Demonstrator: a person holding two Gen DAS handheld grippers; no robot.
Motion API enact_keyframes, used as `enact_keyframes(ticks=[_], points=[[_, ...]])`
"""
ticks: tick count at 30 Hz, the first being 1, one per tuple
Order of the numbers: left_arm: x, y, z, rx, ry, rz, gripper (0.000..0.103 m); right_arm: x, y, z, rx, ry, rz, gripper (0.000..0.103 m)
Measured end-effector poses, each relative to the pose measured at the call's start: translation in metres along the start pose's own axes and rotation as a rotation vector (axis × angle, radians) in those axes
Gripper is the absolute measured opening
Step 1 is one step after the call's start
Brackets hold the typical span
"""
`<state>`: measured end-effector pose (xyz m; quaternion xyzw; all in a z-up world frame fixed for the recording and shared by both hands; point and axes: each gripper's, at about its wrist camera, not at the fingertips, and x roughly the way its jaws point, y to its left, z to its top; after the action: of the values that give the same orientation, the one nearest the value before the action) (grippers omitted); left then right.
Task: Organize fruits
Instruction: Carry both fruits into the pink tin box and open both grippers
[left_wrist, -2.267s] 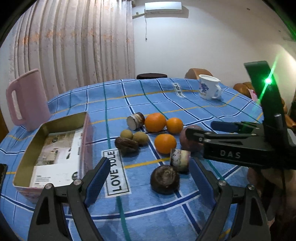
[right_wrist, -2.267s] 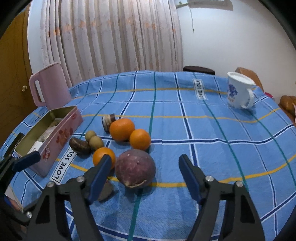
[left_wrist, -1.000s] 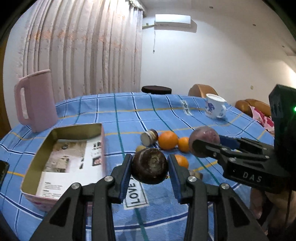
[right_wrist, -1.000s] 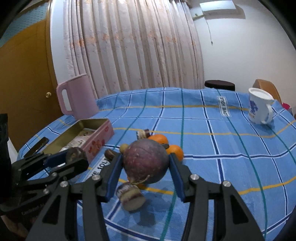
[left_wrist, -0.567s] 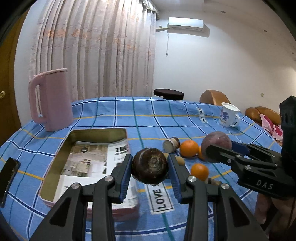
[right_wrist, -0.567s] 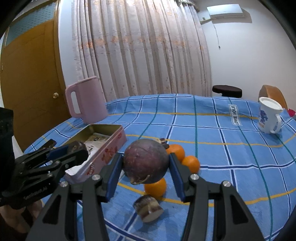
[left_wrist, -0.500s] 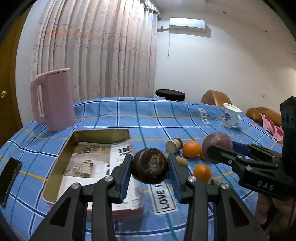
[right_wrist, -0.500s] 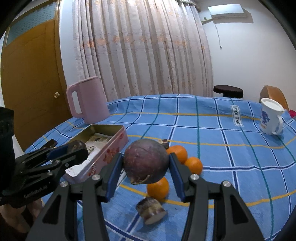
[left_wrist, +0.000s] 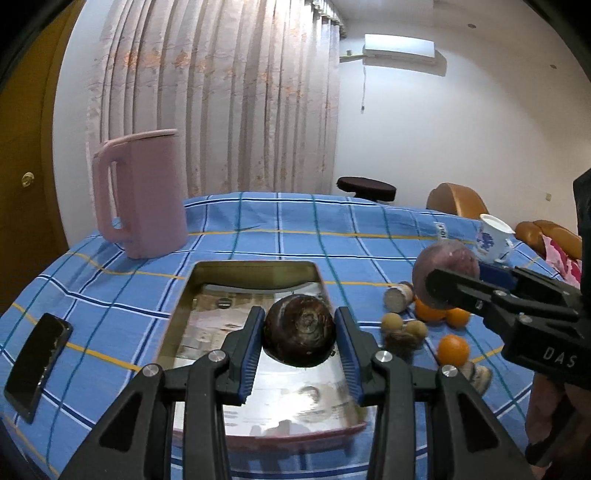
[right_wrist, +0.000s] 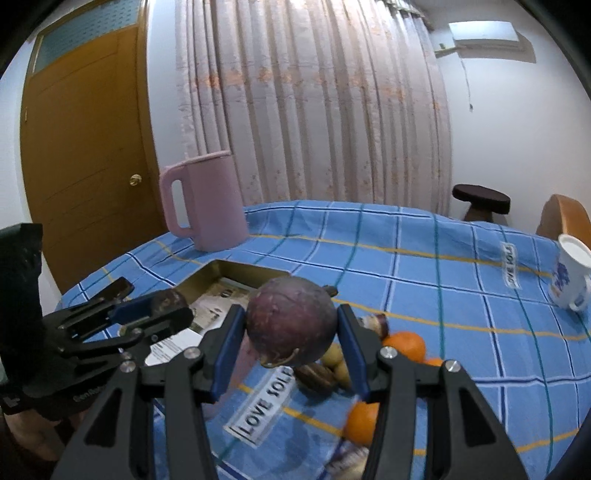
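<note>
Both my grippers carry fruit above the counter.
My left gripper clamps a dark brown fruit at frame centre over the open tin; my right gripper clamps a purple fruit, mid-frame.

3 oranges, 2 dark round fruits, 2 small tan fruits, 1 tin box, 1 pink jug, 1 mug and 1 phone are counted.

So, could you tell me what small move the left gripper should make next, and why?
Probably lower and release: the left gripper holds the dark round fruit directly over the open tin box, whose paper-lined floor looks free beneath it.
</note>
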<state>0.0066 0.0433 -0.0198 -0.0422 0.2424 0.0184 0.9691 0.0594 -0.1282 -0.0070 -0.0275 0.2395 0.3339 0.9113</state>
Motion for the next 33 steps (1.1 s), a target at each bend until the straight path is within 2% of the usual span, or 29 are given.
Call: enact_keyframes(ticks=[8, 15, 33], points=[[0.009, 0.03, 0.004, -0.027, 0.015, 0.045, 0.041, 0.033, 0.031, 0.014, -0.048, 0.028, 0.066, 0.054], [0.019, 0.053, 0.005, -0.031, 0.037, 0.083, 0.041, 0.06, 0.05, 0.013, -0.075, 0.068, 0.092, 0.054], [0.043, 0.07, 0.0, -0.016, 0.112, 0.113, 0.041, 0.104, 0.067, -0.006, -0.11, 0.176, 0.111, 0.054]])
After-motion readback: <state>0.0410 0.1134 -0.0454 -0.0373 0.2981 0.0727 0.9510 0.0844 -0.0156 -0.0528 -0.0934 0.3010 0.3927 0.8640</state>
